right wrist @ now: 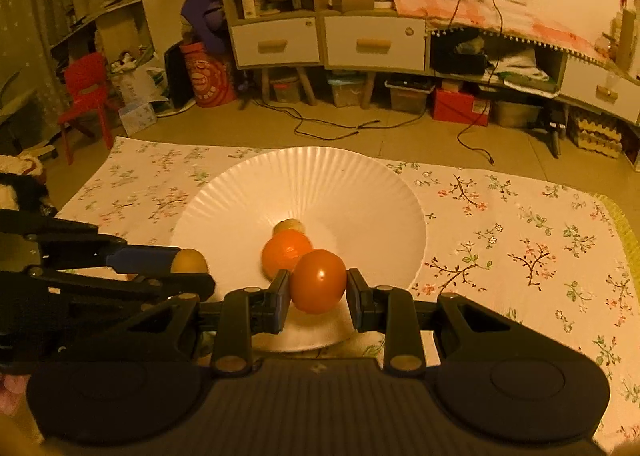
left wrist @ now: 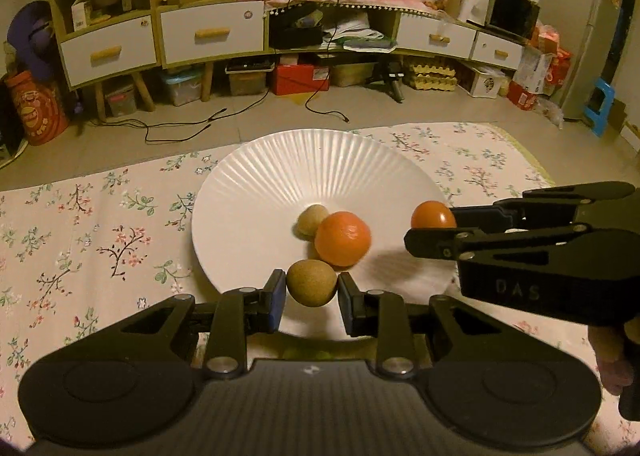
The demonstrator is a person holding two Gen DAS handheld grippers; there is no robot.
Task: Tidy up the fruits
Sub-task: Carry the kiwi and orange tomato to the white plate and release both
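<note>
A wide white ribbed plate [left wrist: 304, 171] [right wrist: 320, 183] lies on the floral cloth. In its hollow rest an orange [left wrist: 342, 238] [right wrist: 286, 252] and a small brown fruit [left wrist: 312, 219] [right wrist: 289, 225] behind it. My left gripper [left wrist: 312, 290] is shut on a brown kiwi [left wrist: 311, 282] over the plate's near rim. In the right wrist view that gripper [right wrist: 192, 270] reaches in from the left with the kiwi [right wrist: 190, 260]. My right gripper [right wrist: 318, 286] is shut on a smooth orange-red tomato [right wrist: 318, 280]; in the left wrist view the right gripper [left wrist: 430, 225] enters from the right, tomato [left wrist: 433, 215] at its tip.
The floral cloth [left wrist: 100, 240] [right wrist: 520, 240] covers the surface around the plate. Beyond its far edge is bare floor with black cables [left wrist: 180, 127], then a low cabinet [left wrist: 212, 35] with drawers and boxes beneath. A red chair [right wrist: 86, 95] stands at the far left.
</note>
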